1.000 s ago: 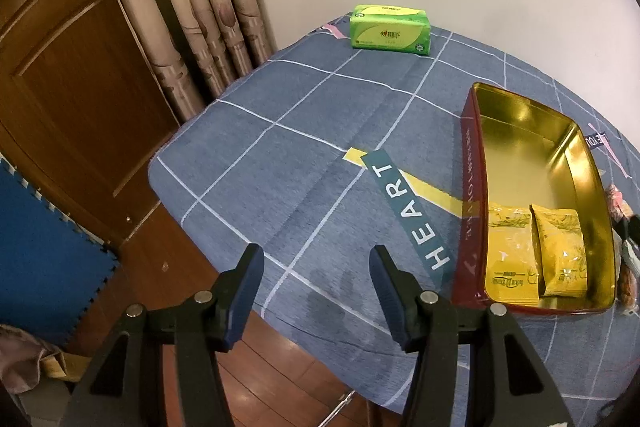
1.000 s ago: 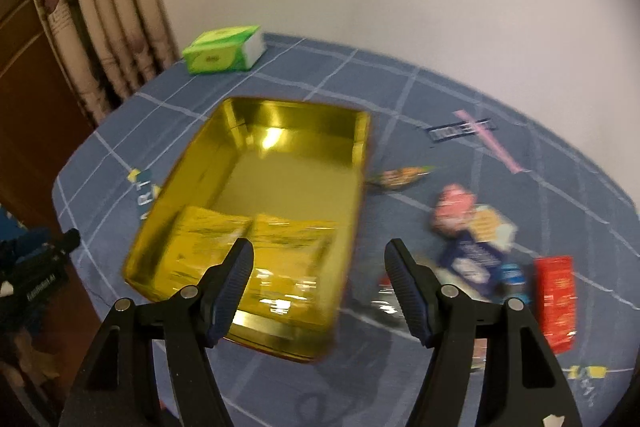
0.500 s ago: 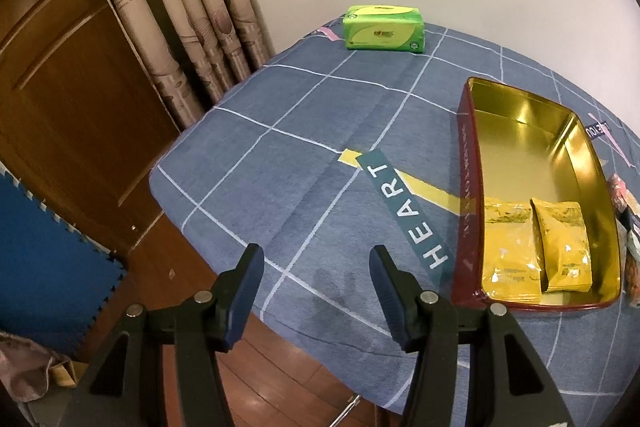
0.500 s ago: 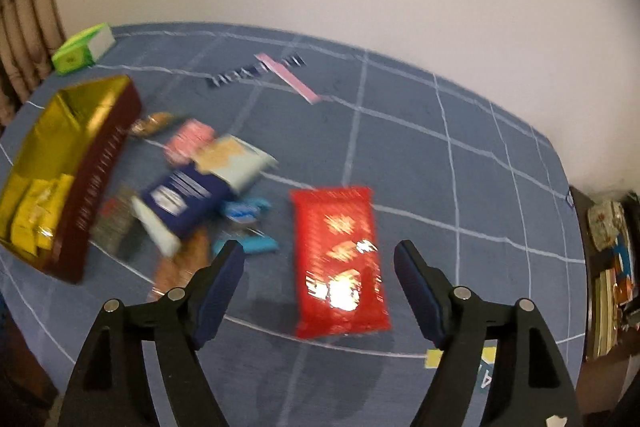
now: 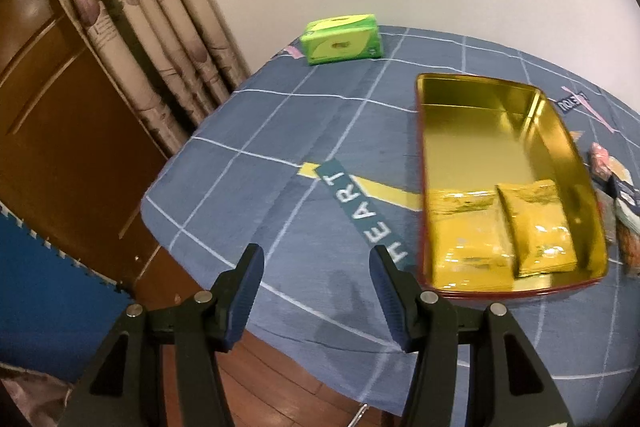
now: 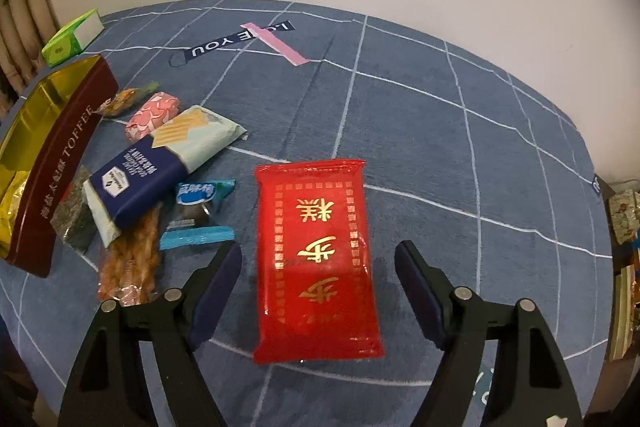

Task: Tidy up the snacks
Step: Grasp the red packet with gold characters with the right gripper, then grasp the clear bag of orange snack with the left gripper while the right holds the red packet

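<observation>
A gold-lined red tin (image 5: 480, 131) holds two yellow snack packs (image 5: 472, 227) at its near end; its red side shows in the right wrist view (image 6: 60, 163). My right gripper (image 6: 318, 255) is open, its fingers on either side of a red packet with gold characters (image 6: 316, 259), just above it. Left of it lie a blue-and-white wafer pack (image 6: 160, 163), a pink sweet (image 6: 152, 111), a blue-wrapped chocolate (image 6: 198, 197) and a twisted-biscuit pack (image 6: 132, 263). My left gripper (image 5: 316, 259) is open and empty over the table's near edge, left of the tin.
A green tissue pack (image 5: 342, 39) sits at the far side by the curtain (image 5: 160, 27). The blue checked tablecloth (image 6: 440, 147) covers the round table. A wooden door (image 5: 60, 127) and floor lie beyond the edge. A cluttered shelf (image 6: 624, 227) stands at right.
My right gripper has swung right from over the tin to the loose snacks and now straddles the red packet. My left gripper has shifted slightly toward the tin.
</observation>
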`<state>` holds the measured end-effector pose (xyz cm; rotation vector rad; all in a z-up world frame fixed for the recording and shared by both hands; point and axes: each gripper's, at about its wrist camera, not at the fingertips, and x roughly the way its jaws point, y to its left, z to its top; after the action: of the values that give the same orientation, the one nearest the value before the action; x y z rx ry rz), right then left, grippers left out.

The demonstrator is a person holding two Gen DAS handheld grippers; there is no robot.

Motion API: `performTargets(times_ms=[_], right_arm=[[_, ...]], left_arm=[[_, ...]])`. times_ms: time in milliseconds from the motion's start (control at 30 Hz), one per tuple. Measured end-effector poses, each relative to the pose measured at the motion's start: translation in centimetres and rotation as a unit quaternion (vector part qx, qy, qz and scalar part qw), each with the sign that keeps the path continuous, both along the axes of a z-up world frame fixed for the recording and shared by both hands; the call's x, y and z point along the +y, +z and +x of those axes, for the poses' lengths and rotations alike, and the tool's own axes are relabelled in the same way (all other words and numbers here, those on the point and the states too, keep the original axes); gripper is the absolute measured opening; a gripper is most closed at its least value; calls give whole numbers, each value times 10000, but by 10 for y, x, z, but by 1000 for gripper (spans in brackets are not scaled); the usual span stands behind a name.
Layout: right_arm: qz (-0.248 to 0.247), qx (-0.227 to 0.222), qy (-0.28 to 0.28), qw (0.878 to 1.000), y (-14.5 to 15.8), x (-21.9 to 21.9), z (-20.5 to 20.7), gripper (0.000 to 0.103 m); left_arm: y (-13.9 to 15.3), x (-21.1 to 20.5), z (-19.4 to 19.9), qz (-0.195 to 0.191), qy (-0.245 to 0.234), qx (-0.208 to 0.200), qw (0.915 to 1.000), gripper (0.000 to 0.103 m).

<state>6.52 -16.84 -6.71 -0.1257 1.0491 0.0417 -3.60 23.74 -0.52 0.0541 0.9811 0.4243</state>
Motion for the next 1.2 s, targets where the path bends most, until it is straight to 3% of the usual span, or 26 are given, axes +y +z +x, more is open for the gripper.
performTargets(times_ms=[200, 300, 500, 800, 1200], right_arm=[[253, 35, 83, 9996, -2, -6, -3, 45], [313, -54, 72, 9995, 0, -10, -7, 41], [505, -206, -131, 9984, 7, -35, -13, 40], [365, -298, -553, 9974, 3, -91, -21, 40], [221, -430, -629, 9969, -14, -135, -26, 40]], left_arm=[[5, -35, 10, -33, -293, 45, 9996, 56], [9, -55, 16, -2, -519, 36, 9986, 56], [15, -94, 25, -62, -917, 39, 9958, 56], [17, -170, 37, -283, -1630, 178, 9861, 56], [7, -289, 59, -1128, -2288, 428, 9660, 56]])
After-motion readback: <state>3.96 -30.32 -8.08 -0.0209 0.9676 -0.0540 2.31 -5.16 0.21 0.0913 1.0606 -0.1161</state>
